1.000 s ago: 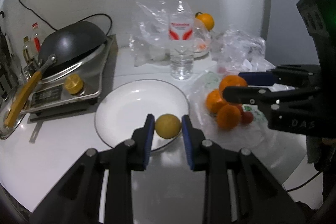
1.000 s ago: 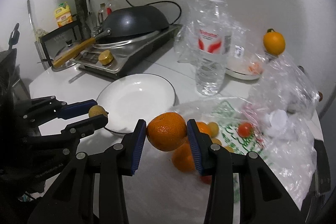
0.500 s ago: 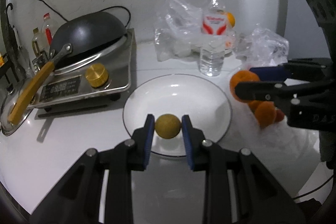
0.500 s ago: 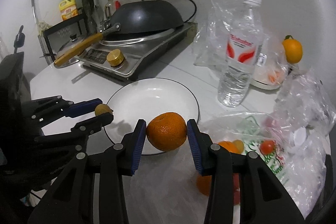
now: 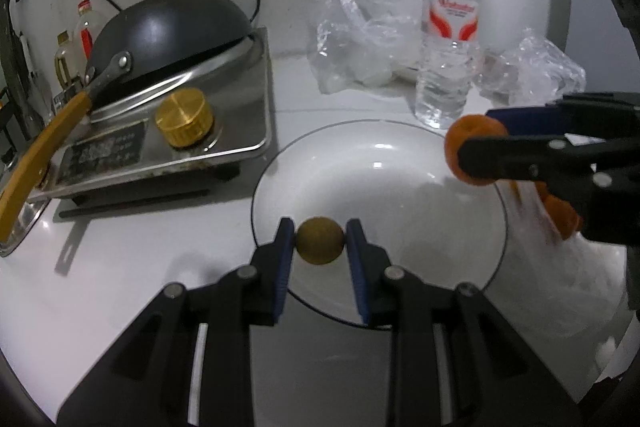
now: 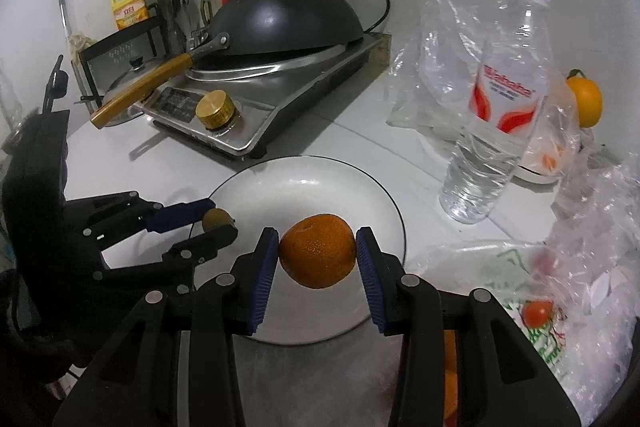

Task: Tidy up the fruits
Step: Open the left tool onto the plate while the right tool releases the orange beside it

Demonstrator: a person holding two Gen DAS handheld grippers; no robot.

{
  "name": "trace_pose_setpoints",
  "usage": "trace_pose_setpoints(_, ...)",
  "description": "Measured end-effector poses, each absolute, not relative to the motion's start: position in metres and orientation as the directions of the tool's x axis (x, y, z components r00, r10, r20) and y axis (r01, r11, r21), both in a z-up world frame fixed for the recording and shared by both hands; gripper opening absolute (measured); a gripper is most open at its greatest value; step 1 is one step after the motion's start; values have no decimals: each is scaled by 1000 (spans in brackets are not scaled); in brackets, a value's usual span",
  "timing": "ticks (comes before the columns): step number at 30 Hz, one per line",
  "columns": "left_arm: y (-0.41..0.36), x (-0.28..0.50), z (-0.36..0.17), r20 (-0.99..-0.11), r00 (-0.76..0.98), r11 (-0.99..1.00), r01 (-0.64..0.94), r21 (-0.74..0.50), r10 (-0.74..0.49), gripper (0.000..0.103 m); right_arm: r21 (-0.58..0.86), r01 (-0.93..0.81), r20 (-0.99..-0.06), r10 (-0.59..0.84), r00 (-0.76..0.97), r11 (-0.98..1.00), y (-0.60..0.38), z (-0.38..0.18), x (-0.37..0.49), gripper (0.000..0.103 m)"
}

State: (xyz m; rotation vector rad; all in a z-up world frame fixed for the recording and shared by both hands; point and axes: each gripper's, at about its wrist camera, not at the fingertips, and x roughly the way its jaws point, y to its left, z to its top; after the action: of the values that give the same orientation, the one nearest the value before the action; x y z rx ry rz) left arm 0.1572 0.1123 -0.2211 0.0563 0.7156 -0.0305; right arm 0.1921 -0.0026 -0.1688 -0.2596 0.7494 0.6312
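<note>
A: What do we have in the left gripper [image 5: 320, 241]?

B: We have a small brownish-yellow fruit [image 5: 320, 241] pinched between its blue pads, both pads touching it. It hangs over the near left part of the white plate [image 5: 400, 163]. From the right wrist view we see the same fruit [image 6: 216, 220] at the plate's left edge.

A: And the right gripper [image 6: 317, 251]?

B: We are clamped on an orange [image 6: 317, 250], one pad on each side. It sits over the near part of the plate [image 6: 304, 179]. From the left wrist view the orange [image 5: 466, 143] shows at the plate's far right rim, partly hidden by the right gripper's finger.

A: Is either fruit resting on the plate?

B: We cannot tell whether either touches the plate.

A: What surrounds us on the white counter [image 5: 120, 267]?

B: Behind the plate stands a water bottle [image 6: 492, 115], upright, with crumpled clear bags [image 5: 360, 27] beside it. To the left sits a steel cooker [image 6: 280, 91] with a black wok [image 6: 284, 19] on it. At the right, on a printed plastic bag [image 6: 480, 267], we see a small tomato [image 6: 538, 311]. Farther back, another orange fruit [image 6: 586, 101] shows behind the bottle.
</note>
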Motion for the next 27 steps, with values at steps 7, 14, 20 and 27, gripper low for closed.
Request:
trace_pose_setpoints(7,123,164,-226,-665,746,999,42,-4,-34,28,22,-638,-721,455,523,770,20,-177,208,42)
trace_pose_setpoints(14,130,165,-228,-675,736,998,35,-47,-57,29,60,-656,-730,481,485,752,49,-183,227,42)
trace_pose_setpoints(20,134,158,-227,-665,743,996,39,-77,-80,29,100,-659,-754,489,439,745,60,-196,239,42)
trace_pose_setpoints(27,138,151,-224,-660,745,995,42,-94,-93,30,115,-649,-759,488,431,752,65,-202,245,43)
